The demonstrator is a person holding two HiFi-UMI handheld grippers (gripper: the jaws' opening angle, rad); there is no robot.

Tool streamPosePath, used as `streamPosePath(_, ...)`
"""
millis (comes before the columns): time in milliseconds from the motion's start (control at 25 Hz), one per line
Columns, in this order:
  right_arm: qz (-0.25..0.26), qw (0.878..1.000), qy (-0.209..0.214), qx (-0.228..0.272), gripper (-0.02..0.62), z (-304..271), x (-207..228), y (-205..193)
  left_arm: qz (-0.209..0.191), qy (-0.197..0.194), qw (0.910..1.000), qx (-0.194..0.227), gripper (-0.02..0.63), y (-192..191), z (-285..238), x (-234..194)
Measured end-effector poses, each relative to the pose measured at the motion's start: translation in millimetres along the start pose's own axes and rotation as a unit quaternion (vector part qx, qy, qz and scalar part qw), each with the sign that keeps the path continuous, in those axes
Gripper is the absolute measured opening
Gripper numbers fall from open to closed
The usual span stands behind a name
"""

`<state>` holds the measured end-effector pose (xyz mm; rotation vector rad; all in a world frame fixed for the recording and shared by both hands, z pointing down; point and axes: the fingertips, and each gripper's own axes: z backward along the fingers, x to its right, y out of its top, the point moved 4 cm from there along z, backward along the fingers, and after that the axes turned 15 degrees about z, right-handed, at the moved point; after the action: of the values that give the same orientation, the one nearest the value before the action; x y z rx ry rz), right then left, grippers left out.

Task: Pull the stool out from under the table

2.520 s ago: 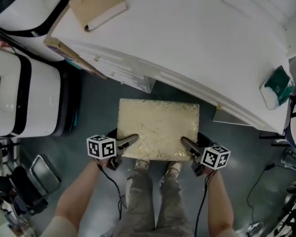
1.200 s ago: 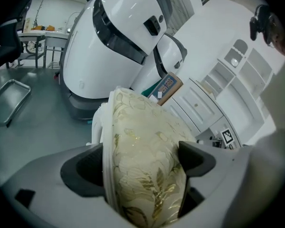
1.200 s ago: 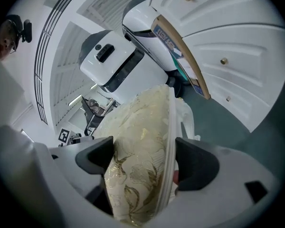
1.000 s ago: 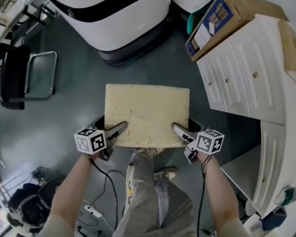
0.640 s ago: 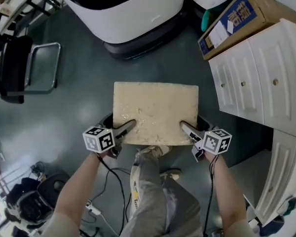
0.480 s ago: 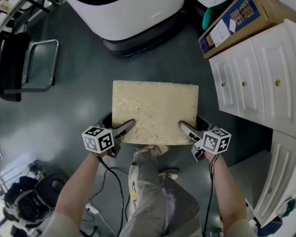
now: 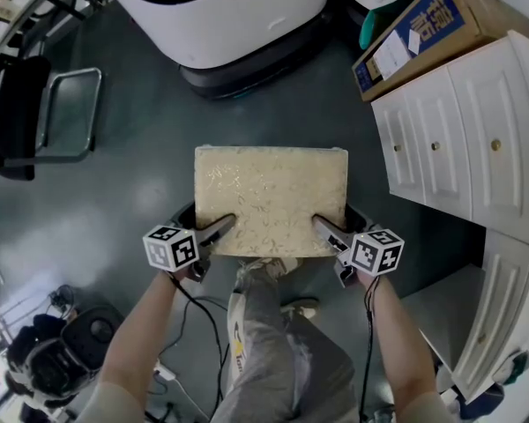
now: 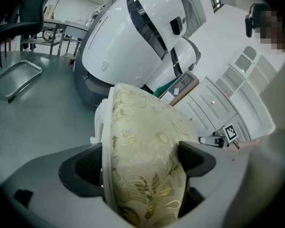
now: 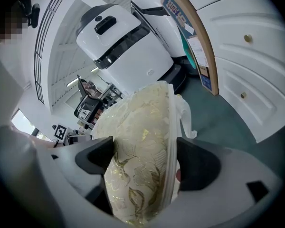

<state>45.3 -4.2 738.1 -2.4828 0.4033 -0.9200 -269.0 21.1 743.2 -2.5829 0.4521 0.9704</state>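
Note:
The stool [image 7: 271, 198] has a cream cushion with a gold leaf pattern and sits over the dark floor, away from the white table [image 7: 476, 148] at the right. My left gripper [image 7: 213, 233] is shut on the cushion's near left edge, and the padded seat [image 8: 142, 151] fills the gap between its jaws. My right gripper [image 7: 328, 233] is shut on the near right edge, with the seat [image 9: 142, 160] pinched between its jaws. The stool's legs are hidden under the cushion.
A large white and black machine [image 7: 220, 16] stands beyond the stool. A brown and blue cardboard box [image 7: 423, 25] leans by the white drawer unit [image 7: 441, 139] at right. A black chair [image 7: 35, 113] is at far left. Cables and the person's legs [image 7: 273, 351] lie below.
Since 2.5 s ago the stool came out from under the table and the view turned. Over the last second the stool stays gripped and shifts only slightly.

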Motion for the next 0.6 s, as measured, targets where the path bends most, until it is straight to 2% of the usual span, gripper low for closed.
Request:
streamPosePath(80,0.003,1.000,-0.010,-0.010,0.420,2,0,1,-0.008,0.010,0.9999,-0.006,0.495,1,2,1)
streamPosePath(200,-0.005,0.999,-0.038,-0.029,0.419,6,-1,2,-0.049,0.039,0.9977,-0.024,0.495,5,4,6)
streamPosePath(280,-0.018,0.998,-0.060,-0.032,0.414,11,-3,6,-0.063,0.060,0.9957,-0.030,0.495,7,6,8)
streamPosePath(440,-0.011,0.995,-0.095,-0.012,0.260,33,-11,29,-0.072,0.091,0.9932,-0.008,0.494,21,23,16)
streamPosePath(600,0.025,0.995,-0.100,0.007,0.160,61,-28,59,-0.111,0.079,0.9906,0.017,0.478,44,45,52)
